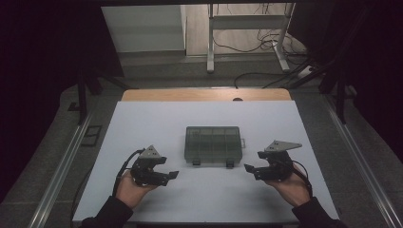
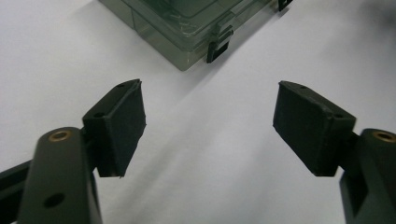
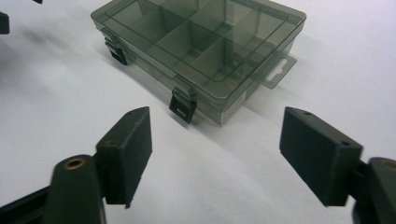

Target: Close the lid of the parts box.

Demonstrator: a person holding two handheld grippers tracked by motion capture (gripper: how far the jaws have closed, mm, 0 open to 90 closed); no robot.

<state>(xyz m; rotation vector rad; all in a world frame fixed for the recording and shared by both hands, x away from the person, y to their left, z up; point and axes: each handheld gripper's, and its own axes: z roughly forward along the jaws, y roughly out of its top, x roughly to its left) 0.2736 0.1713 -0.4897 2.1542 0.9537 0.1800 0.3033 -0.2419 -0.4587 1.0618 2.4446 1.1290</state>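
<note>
Nearest the camera, the person's two hands come in over the near edge of the white table (image 1: pixel 142 123), each with a gripper. At the left, the left gripper (image 1: pixel 172 175) hovers with its jaws spread wide and nothing between them; in the left gripper view its pads (image 2: pixel 126 126) frame bare tabletop, with a corner of the smoky compartment box (image 1: pixel 213 145) just beyond. That box lies shut in the middle of the table, between the two grippers and slightly farther off, its two dark latches (image 3: pixel 182 105) on the near side and a hang tab at its right end. At the right, the right gripper (image 1: pixel 249 168) is likewise spread and empty, aimed at the box's near right corner. Likely risk from here: the latches are small, so a jaw arriving off-centre could slip off one, and a one-sided push could slide or tilt the light box across the smooth surface.
</note>
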